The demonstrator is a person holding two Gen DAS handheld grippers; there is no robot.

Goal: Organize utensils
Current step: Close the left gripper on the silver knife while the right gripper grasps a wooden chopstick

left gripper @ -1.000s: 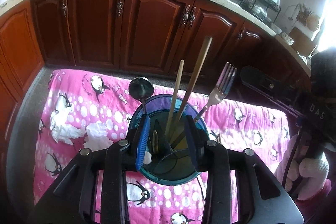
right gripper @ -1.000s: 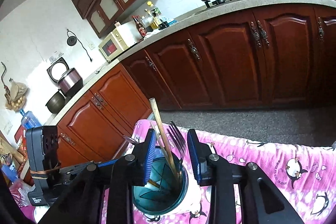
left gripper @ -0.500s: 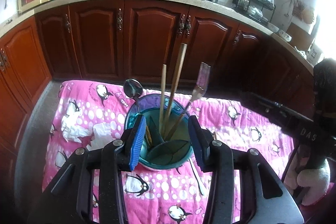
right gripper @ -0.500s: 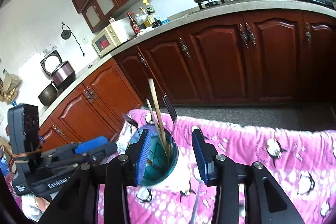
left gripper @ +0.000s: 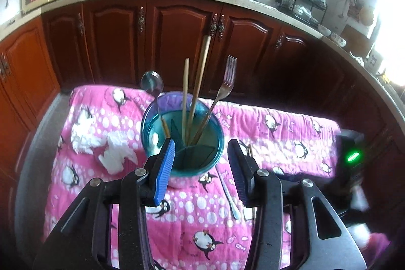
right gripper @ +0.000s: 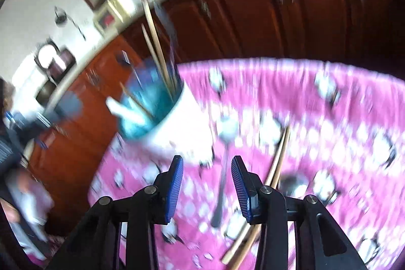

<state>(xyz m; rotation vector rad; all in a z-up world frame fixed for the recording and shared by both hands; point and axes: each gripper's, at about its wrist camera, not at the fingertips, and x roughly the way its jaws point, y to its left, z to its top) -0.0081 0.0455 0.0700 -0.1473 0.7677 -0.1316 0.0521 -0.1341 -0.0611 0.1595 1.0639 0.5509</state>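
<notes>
Round teal plastic utensil holder (left gripper: 182,141) stands on pink penguin-print cloth (left gripper: 265,128). In it, counted: two wooden chopsticks (left gripper: 200,82), one steel fork (left gripper: 225,87), one steel spoon (left gripper: 153,85), all upright or leaning.

Left gripper (left gripper: 201,166): jaws opening, apart, holder's near rim between them, pads not touching.

Right gripper (right gripper: 206,185): jaws closing, nothing clamped. Blurred view; on cloth lie seemingly two loose spoons (right gripper: 224,168) and one chopstick pair (right gripper: 276,168).

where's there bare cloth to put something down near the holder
Free: pink penguin cloth in front of the round teal utensil holder. Crowded: crumpled white tissues to its left; pale loose spoon and wooden chopsticks to its right.
</notes>
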